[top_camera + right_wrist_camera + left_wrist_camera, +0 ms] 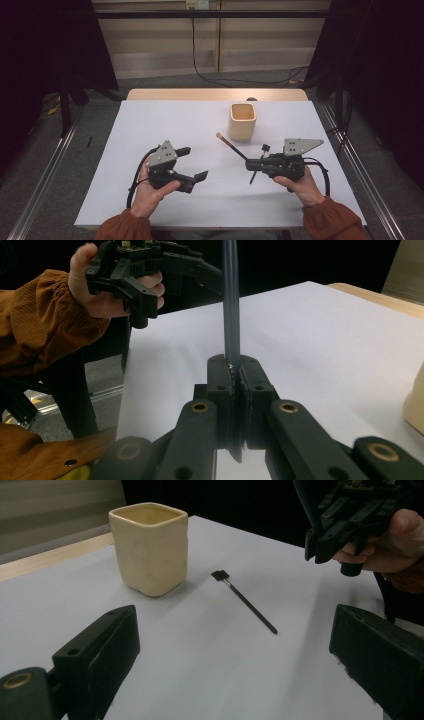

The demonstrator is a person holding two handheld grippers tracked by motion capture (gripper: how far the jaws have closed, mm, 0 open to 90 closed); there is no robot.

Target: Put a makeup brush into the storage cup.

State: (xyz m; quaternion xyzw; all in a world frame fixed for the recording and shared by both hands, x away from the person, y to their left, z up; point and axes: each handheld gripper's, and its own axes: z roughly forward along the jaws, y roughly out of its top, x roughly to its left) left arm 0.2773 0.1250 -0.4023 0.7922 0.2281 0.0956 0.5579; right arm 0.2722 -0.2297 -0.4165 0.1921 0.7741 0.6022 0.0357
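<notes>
A white table point(150, 130) bears a cream cup point(242, 121) and a black brush point(245, 601).

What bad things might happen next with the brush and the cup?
The right gripper pinches the long brush only near one end, so it might swing or slip out. Its wooden tip sits close to the cream cup; a bump could tip the cup over. The smaller black brush lies on the table between both grippers, so the open left gripper may knock it.
</notes>
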